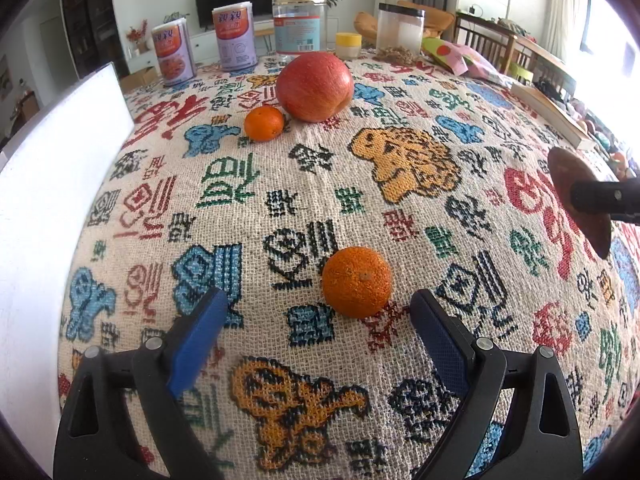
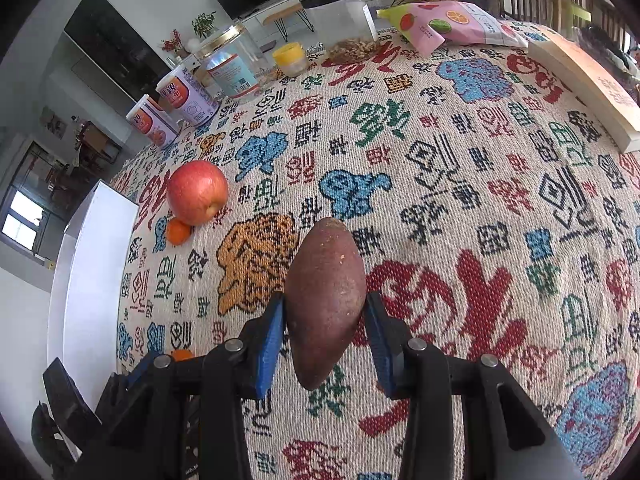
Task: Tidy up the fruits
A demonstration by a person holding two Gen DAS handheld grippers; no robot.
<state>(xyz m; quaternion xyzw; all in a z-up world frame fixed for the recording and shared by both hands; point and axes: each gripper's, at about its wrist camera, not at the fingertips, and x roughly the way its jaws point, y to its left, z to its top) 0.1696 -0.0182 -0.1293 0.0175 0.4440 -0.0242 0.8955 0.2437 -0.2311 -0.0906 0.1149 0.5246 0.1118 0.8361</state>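
On the desk [image 1: 420, 92], which wears a cloth full of bright woven signs, the fruit is not yet all in one place. A big red apple [image 1: 315, 86] sits far back, and a small orange [image 1: 264, 123] lies just beside it, so close that they may touch. These two look like the start of a fruit pile. A bigger orange [image 1: 357, 282] lies alone, well apart from them, just in front of the left tongs [image 1: 320, 306]. Those tongs are spread wide and grip nothing.

The right tongs [image 2: 325, 316] are squeezed on a brown sweet potato [image 2: 325, 304] (not really a fruit, so I think it is being taken away from the fruit). Its long body points forward between the blue pads [image 2: 272, 336], and it seems lifted off the cloth, but I cannot be sure.

A white box [image 1: 52, 208] stands at the left edge of the desk. It may be where things go, though I cannot see inside it.

So I think the job is about half done. The lone orange needs to join the apple group, and the sweet potato needs a spot of its own. Jars and cans stand at the back, out of the way
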